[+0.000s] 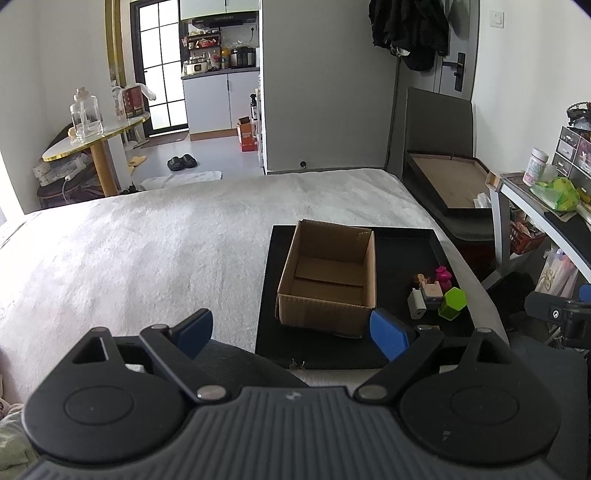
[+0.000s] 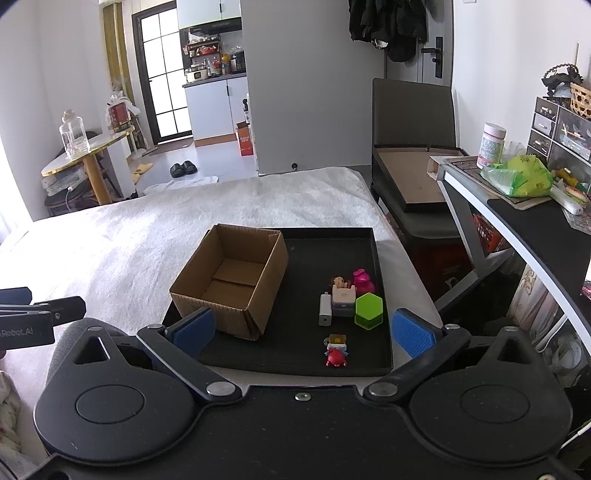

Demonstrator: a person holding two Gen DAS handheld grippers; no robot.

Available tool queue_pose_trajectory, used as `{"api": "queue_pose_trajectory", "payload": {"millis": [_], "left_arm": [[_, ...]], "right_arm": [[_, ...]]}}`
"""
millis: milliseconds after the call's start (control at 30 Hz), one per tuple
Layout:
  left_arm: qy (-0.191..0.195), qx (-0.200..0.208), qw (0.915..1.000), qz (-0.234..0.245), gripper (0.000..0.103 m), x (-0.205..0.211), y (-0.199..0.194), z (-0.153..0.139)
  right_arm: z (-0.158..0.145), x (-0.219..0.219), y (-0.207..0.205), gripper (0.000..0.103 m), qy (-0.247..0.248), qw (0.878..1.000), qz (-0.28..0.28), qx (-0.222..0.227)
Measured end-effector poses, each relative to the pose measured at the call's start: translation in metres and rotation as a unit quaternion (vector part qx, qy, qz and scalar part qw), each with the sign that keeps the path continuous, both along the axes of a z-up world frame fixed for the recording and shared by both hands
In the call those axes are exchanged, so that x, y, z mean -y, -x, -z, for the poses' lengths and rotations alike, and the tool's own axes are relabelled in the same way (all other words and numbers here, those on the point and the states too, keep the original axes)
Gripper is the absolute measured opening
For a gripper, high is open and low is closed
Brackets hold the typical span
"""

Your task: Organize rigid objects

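Nothing is yet being gripped: both the left hand-held gripper (image 1: 291,334) and right hand-held gripper (image 2: 303,328) are being held wide open, empty, short of the black tray (image 2: 303,350), where small toys (image 2: 349,299) are waiting beside the empty cardboard box (image 2: 231,284), likely needing a reach first.

Black slippers (image 2: 183,168) lie on the floor near a round table (image 2: 88,146) carrying a glass jar (image 2: 74,134); dark clothes (image 1: 410,31) hang by the door.
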State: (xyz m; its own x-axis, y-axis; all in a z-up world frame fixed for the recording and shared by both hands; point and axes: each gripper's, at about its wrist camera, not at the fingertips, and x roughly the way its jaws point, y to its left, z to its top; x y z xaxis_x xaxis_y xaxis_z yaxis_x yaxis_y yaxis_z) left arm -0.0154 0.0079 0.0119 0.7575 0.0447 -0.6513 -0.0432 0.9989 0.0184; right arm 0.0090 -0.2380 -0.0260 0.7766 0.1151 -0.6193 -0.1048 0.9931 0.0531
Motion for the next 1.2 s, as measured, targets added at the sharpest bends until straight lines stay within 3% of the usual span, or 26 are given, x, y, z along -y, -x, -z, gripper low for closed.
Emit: {"api": "queue_pose_trajectory", "payload": {"millis": [1200], "left_arm": [[0.007, -0.005, 1.0000, -0.004, 0.091, 0.000, -0.002, 0.005]], "right_arm": [[0.011, 0.002, 0.000, 0.103, -0.001, 1.000, 0.009, -0.011]]}}
